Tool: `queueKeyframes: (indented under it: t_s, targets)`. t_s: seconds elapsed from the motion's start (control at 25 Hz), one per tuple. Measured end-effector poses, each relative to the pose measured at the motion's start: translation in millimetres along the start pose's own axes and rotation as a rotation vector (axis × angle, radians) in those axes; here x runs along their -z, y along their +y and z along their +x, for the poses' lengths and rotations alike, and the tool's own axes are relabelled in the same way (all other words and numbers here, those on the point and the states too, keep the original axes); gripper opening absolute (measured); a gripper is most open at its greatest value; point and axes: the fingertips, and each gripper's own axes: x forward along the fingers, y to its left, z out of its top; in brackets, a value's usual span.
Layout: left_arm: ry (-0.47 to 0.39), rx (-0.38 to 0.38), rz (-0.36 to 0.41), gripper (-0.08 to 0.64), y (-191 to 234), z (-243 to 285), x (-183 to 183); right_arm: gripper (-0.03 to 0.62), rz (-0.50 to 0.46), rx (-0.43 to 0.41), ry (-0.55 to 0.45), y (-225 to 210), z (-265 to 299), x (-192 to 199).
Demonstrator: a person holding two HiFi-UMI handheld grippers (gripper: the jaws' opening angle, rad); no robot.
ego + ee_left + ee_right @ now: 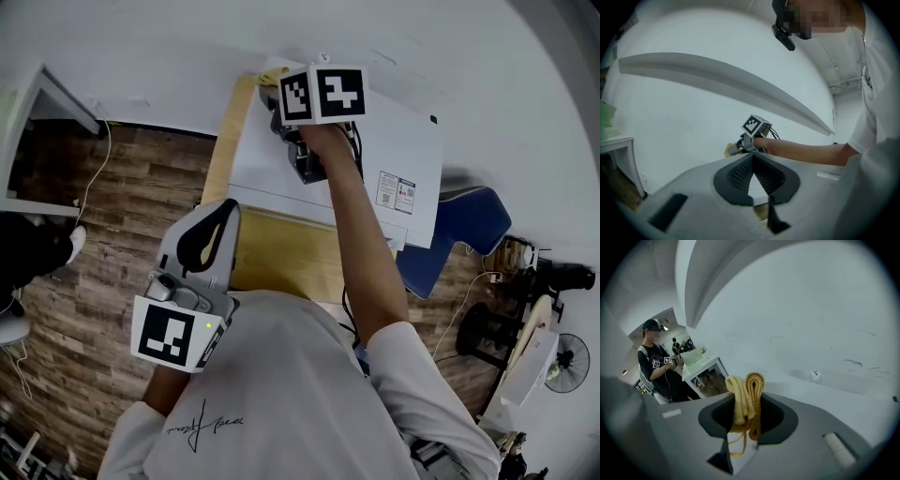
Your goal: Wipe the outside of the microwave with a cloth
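Note:
The white microwave [375,141] stands on a wooden table, seen from above. My right gripper [277,96] reaches over the microwave's top to its far left corner and is shut on a folded yellow cloth [266,77]. In the right gripper view the cloth [746,392] bulges up between the jaws of the gripper [747,405], with a loose thread hanging. My left gripper [228,208] is held back near my chest, left of the microwave. Its jaws are shut with nothing between them [752,159]. From the left gripper view I see the right gripper [739,147] and the cloth [728,150].
The wooden table [272,258] juts toward me below the microwave. A blue chair [469,225] stands to the right and a fan [564,361] beyond it. A white desk [33,103] is at far left. The white wall is right behind the microwave. Another person [654,364] stands far off.

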Motion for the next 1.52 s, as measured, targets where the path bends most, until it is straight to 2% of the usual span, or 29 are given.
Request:
queueKeyframes:
  t_s: [0.12,0.28,0.4,0.68,1.24,1.36,1.52]
  targets:
    - [-0.002,-0.019,0.0,-0.006,6,-3,-2,0.117,-0.005,-0.044,0.006,15,8,-2]
    - [-0.009,-0.04,0.003,-0.006,13,-6,-6,0.117,0.045,-0.243,-0.016,60,10,-9]
    - [-0.013,-0.042,-0.004,-0.006,14,-7,-6,0.117,0.038,-0.285,-0.052,73,-3,-18]
    - [-0.011,-0.014,0.007,-0.006,-2,-8,-2,0.117,0.024,-0.23,-0.093,49,-44,-18]
    - [-0.003,0.053,0.051,-0.006,-45,0,-4,0.118,0.055,-0.029,-0.131,-52,-126,12]
    - [-0.002,0.067,0.072,-0.006,-61,4,-6,0.118,0.075,0.015,-0.14,-79,-151,24]
    - [0.003,0.096,0.078,-0.006,-63,12,-3,0.118,0.108,0.072,-0.143,-108,-164,37]
